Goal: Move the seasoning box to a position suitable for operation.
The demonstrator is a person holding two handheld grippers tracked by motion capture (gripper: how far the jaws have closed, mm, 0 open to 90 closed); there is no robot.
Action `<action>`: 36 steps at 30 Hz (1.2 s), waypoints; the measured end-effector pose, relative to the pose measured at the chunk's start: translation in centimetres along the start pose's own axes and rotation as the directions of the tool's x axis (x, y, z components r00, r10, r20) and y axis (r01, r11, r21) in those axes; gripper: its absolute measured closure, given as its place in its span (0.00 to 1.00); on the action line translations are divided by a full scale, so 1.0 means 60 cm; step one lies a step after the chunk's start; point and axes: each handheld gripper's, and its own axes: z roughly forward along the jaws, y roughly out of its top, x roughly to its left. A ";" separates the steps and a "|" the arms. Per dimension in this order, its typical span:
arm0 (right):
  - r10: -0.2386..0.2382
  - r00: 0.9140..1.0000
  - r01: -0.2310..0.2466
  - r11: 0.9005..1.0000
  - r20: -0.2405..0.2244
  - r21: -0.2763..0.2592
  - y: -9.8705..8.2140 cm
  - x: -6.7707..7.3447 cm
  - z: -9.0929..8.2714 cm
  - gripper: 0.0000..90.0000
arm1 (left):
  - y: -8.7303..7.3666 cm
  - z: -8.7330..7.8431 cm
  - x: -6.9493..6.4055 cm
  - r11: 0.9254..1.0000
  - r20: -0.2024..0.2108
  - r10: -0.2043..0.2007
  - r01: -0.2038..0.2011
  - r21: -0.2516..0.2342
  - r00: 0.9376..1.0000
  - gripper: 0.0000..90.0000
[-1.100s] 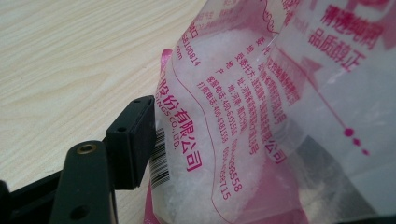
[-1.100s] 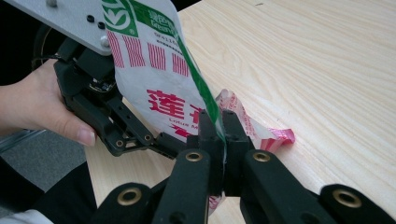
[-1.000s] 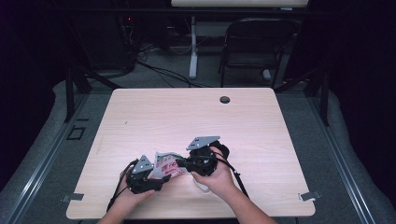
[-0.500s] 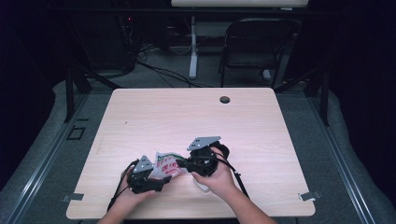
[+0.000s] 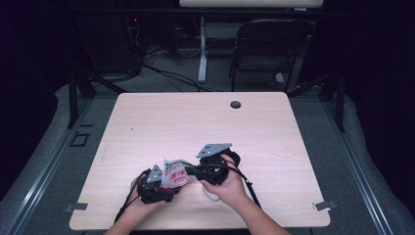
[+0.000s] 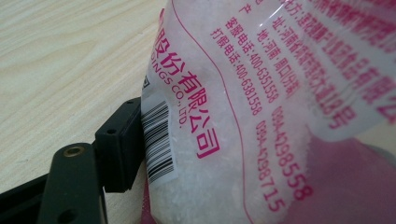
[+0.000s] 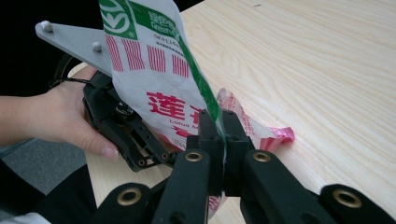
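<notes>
High view: I have both tools on a printed plastic packet (image 5: 175,174) near the front edge of the wooden surface (image 5: 195,122), left of center. The right tool (image 5: 192,171) reaches in from the right, and in the right gripper view its jaws are clamped shut on the packet's upper edge (image 7: 163,79), the film rising between them. The left tool (image 5: 164,188) sits at the packet's near-left side; in the left gripper view one black jaw presses against the film beside the barcode (image 6: 156,140), but the other jaw is hidden behind the packet, so I cannot tell whether that tool grips. The packet's long axis runs between the two tools, left to right. I judge any pull apart turns on that line. A cable hole (image 5: 236,104) lies far off; nothing blocks the way.
</notes>
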 end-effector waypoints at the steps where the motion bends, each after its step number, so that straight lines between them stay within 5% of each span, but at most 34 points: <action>1: -0.001 1.000 0.001 1.000 0.000 -0.004 0.000 0.000 0.000 1.00 | 0.000 0.000 0.001 1.000 0.014 0.002 -0.002 0.002 1.000 0.34; 8: 0.005 1.000 -0.004 1.000 0.010 -0.028 0.001 0.000 0.002 1.00 | 0.000 0.000 -0.001 1.000 -0.006 0.019 -0.019 0.004 1.000 0.37; 22: 0.013 1.000 -0.013 0.999 0.001 -0.037 0.005 0.003 -0.001 1.00 | -0.001 -0.002 0.001 1.000 0.007 -0.009 0.009 -0.010 1.000 0.49; 36: 0.001 1.000 -0.002 0.998 -0.006 -0.066 0.008 0.009 -0.007 1.00 | 0.000 -0.001 -0.006 1.000 0.023 -0.028 0.029 -0.013 0.999 0.45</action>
